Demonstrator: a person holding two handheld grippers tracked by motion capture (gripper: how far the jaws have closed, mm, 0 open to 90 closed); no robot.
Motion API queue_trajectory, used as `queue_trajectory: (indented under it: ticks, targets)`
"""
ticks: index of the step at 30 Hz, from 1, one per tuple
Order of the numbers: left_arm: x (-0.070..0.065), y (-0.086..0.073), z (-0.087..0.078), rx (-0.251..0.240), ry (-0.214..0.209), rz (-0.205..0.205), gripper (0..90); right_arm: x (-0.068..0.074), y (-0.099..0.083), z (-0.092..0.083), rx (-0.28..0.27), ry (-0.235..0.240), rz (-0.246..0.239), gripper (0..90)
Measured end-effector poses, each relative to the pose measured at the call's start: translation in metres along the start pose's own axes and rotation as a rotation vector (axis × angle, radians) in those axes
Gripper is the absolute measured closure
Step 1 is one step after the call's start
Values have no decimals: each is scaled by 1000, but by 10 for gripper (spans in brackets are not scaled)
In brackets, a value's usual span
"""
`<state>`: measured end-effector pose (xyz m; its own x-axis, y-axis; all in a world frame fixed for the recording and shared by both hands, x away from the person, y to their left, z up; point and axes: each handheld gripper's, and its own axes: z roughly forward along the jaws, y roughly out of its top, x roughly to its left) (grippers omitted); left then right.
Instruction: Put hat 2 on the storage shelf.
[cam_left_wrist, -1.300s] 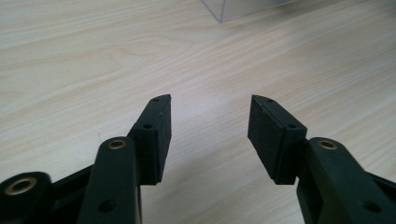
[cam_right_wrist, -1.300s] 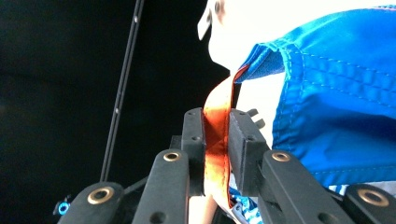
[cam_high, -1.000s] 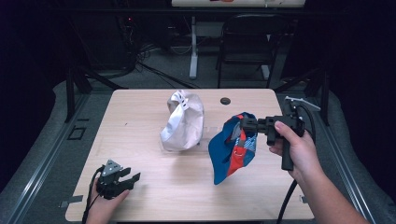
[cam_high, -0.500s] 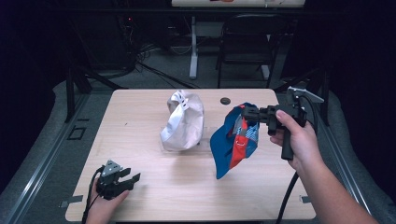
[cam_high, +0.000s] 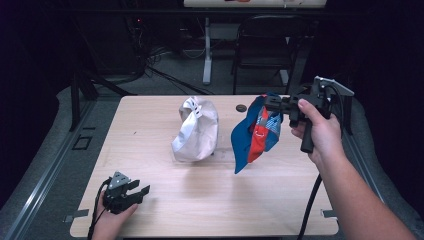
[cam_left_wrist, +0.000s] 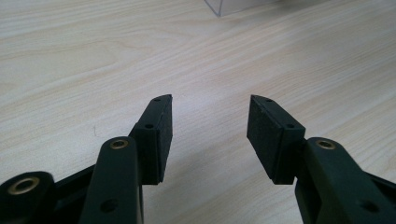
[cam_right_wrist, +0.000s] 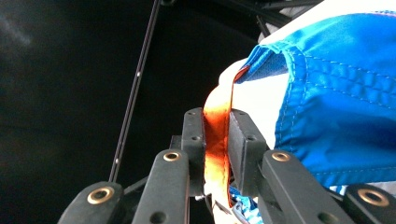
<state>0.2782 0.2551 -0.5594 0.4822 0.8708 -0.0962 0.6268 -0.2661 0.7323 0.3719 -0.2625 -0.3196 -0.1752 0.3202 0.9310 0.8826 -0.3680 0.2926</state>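
Note:
A blue and red cloth bag (cam_high: 255, 132) hangs in the air over the right part of the wooden table (cam_high: 165, 200). My right gripper (cam_high: 267, 104) is shut on its orange strap (cam_right_wrist: 215, 140), the two pads pinching the strap between them, with the blue fabric (cam_right_wrist: 336, 102) bulging to the right. A crumpled white bag (cam_high: 196, 131) stands on the table's middle. My left gripper (cam_high: 142, 192) rests on the table near the front left corner. Its jaws stand open over bare wood, nothing between the pads (cam_left_wrist: 161, 135).
A small dark round object (cam_high: 241, 107) lies near the table's far edge. A clear plastic corner (cam_left_wrist: 219, 7) shows at the top of the left gripper view. A chair (cam_high: 265, 50) and cables stand on the floor behind the table.
My right gripper has lifted the blue and red bag higher and toward the far right. The bag's lower end now hangs above the table. The left gripper has stayed still.

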Motion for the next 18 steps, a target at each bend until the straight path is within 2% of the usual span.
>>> queue_trajectory:
  ticks: [8,14,18]
  targets:
    - [1,0,0,3,-1,-4,508,5,18,13,-34,-27,1,777]
    - [2,0,0,2,-2,-5,508,2,27,22,-60,-37,15,778]
    - [3,-1,0,-2,0,-8,508,-3,34,27,-43,-40,19,777]
